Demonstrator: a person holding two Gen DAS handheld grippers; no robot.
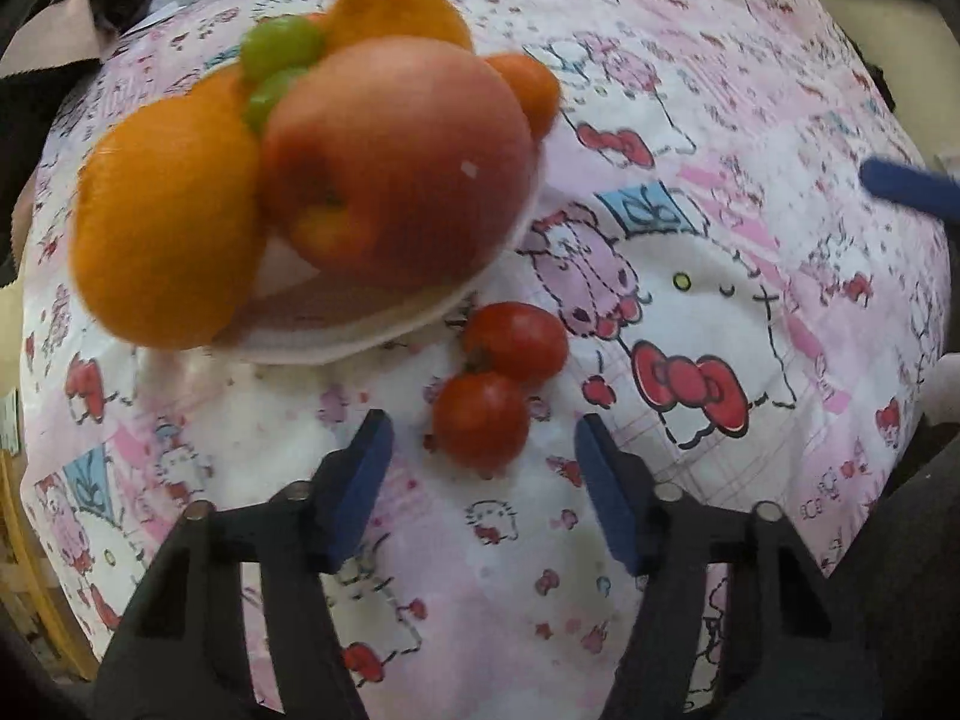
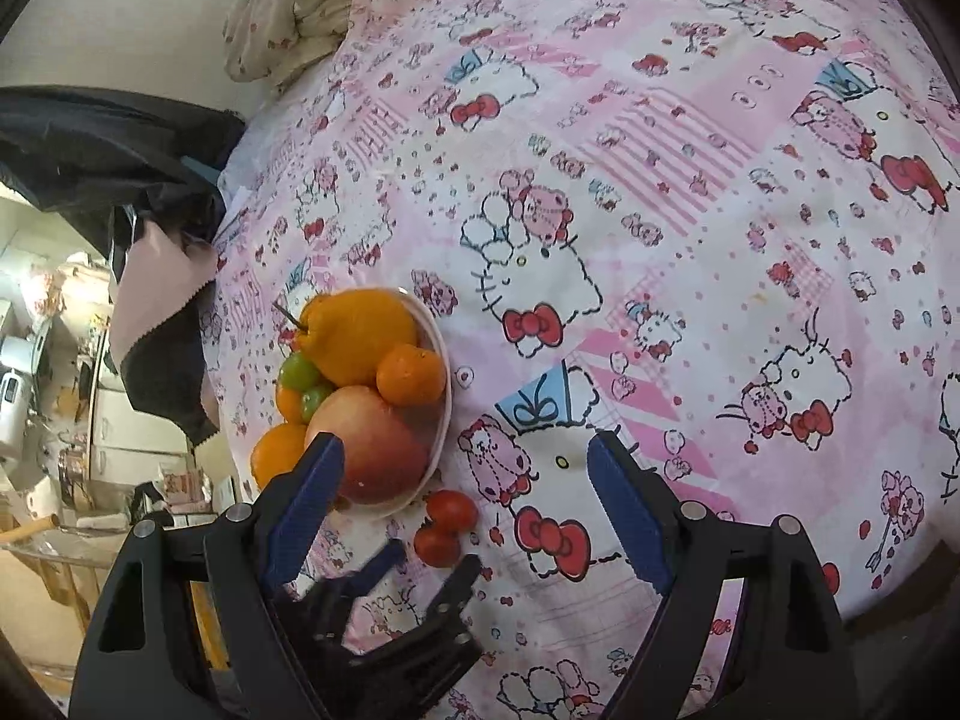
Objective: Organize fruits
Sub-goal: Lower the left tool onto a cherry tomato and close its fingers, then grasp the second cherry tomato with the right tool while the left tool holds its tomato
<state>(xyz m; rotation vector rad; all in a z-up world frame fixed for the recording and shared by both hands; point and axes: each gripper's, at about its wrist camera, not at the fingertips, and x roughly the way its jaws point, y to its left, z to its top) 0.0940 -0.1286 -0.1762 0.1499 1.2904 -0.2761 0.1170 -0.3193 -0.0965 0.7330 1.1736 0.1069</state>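
Note:
A pale pink plate (image 1: 384, 324) holds several fruits: a big reddish apple (image 1: 402, 162), large oranges (image 1: 162, 222), a small orange (image 1: 531, 90) and green grapes (image 1: 279, 48). Two red tomatoes (image 1: 498, 384) lie on the cloth just beside the plate's near rim. My left gripper (image 1: 483, 468) is open, its blue fingers straddling the nearer tomato from just behind. My right gripper (image 2: 465, 480) is open and empty, higher up, looking down on the plate (image 2: 441, 420), the tomatoes (image 2: 444, 525) and the left gripper (image 2: 429, 570).
The surface is a bed with a pink Hello Kitty sheet (image 2: 660, 240). A pillow (image 2: 288, 6) lies at its far end. Dark clothing (image 2: 120, 150) hangs over the left edge, with room clutter beyond. The right gripper's blue fingertip (image 1: 906, 186) shows at the right.

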